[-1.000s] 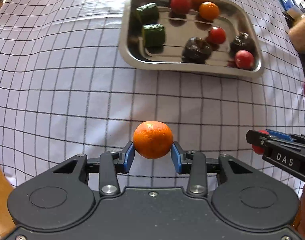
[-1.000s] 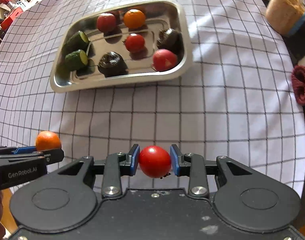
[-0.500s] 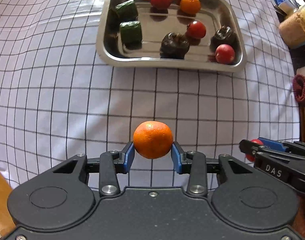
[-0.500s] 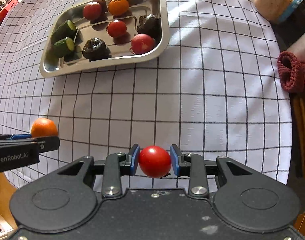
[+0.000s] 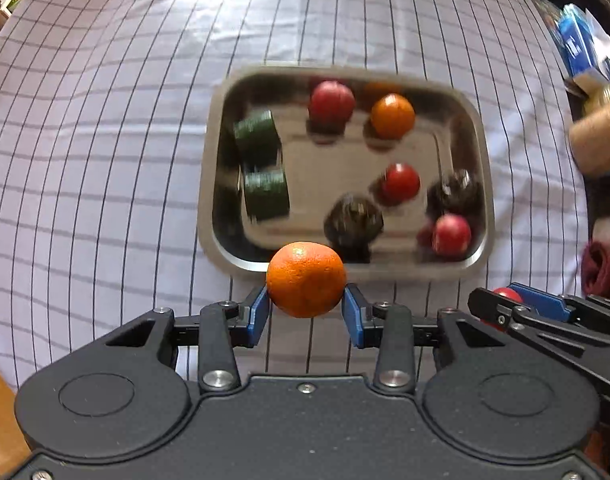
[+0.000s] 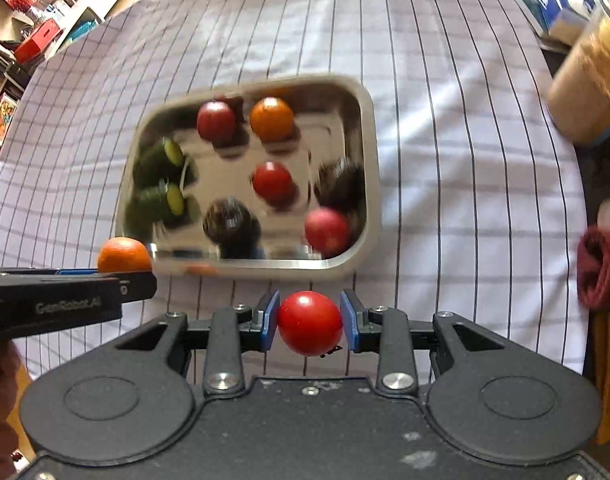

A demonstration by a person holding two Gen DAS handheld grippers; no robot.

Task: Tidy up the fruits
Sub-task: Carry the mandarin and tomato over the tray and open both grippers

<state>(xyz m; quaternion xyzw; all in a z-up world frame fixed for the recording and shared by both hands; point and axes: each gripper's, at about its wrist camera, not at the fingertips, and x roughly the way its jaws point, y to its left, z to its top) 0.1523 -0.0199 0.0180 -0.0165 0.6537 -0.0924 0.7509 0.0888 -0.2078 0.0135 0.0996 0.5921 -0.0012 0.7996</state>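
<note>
Fingers on the left gripper (image 5: 306, 314) are squeezing a mandarin (image 5: 306, 279), right gripper (image 6: 310, 320) clamping a tomato (image 6: 310, 323), both just short of the steel tray (image 5: 487, 216).

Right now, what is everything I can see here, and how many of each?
Tray: one, shiny metal, on the cloth ahead of both tools.
Cucumber pieces: two, green, left end of the tray.
Round red fruits: three, spread through the tray.
Small orange: one, far side of the tray.
Dark round fruits: two, near right part of the tray.
Cloth: one, white with a dark grid, over the table.
Jar: one, tan contents, far right edge.
Orange: one, gripped in the left tool.
Tomato: one, red, gripped in the right tool.
</note>
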